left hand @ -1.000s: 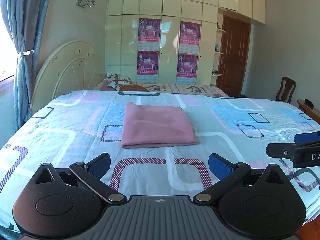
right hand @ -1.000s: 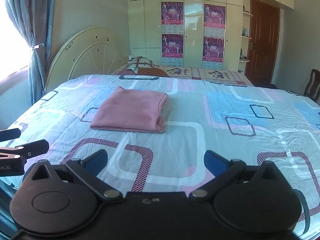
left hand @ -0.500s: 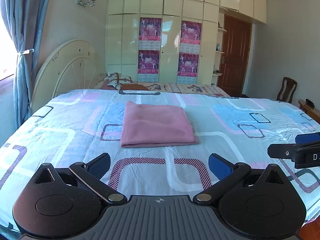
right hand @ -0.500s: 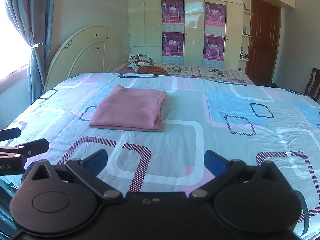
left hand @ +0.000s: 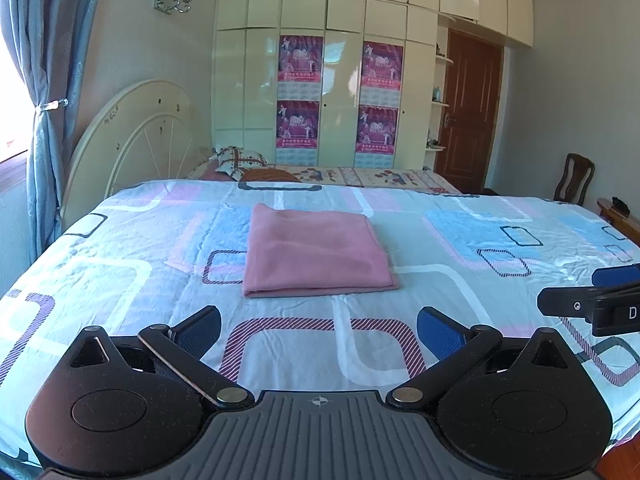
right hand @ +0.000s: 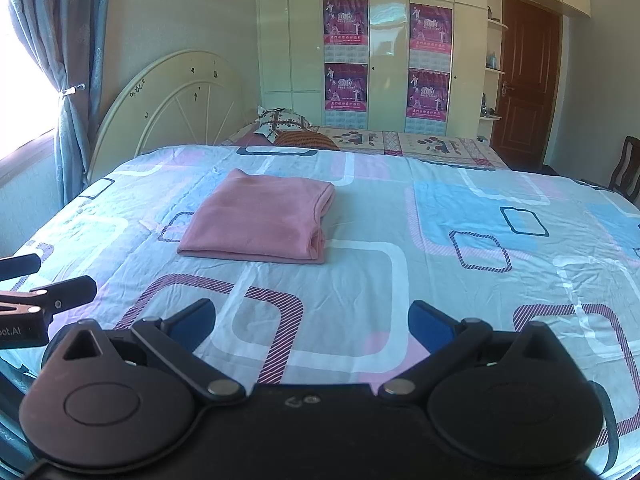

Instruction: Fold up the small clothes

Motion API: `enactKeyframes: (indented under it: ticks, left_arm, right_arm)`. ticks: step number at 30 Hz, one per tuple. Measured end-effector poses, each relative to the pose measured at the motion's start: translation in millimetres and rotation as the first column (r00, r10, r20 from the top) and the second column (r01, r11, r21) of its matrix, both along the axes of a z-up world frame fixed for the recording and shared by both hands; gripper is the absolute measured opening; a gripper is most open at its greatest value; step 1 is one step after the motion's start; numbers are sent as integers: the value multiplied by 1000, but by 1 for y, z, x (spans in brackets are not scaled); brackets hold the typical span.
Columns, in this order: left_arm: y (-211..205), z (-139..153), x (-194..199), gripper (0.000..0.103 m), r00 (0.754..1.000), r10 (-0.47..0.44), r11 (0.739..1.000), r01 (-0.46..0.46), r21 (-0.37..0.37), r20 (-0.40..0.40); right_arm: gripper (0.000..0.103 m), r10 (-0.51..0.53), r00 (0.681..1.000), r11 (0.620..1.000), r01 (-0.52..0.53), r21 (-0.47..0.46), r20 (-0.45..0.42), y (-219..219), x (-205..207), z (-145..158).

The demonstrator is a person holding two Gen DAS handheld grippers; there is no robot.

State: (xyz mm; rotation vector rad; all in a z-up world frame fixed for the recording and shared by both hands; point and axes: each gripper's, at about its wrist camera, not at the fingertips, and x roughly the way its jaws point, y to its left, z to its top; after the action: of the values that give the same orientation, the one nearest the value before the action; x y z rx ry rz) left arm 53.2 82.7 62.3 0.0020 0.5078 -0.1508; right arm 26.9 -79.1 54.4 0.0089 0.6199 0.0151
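Through the right wrist camera I saw my right gripper point(right hand: 312, 326) held low over the bed point(right hand: 440, 216), its blue-padded fingers point(right hand: 430, 324) spread wide with nothing between them. Ahead, well apart from them, a pink garment point(right hand: 260, 218) lay folded flat on the patterned sheet. My left gripper point(right hand: 44, 288) poked in at the left edge.

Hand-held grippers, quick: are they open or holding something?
Left hand-held gripper: open, holding nothing.
Right hand-held gripper: open, holding nothing.
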Motion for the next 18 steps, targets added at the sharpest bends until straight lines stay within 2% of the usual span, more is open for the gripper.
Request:
enactKeyframes:
  ticks: [18]
  left_arm:
    - [1, -2, 0, 103, 1000, -6, 1000, 6, 3, 8]
  right_arm:
    - [103, 7, 1000, 1000, -7, -1, -3, -2, 2, 1]
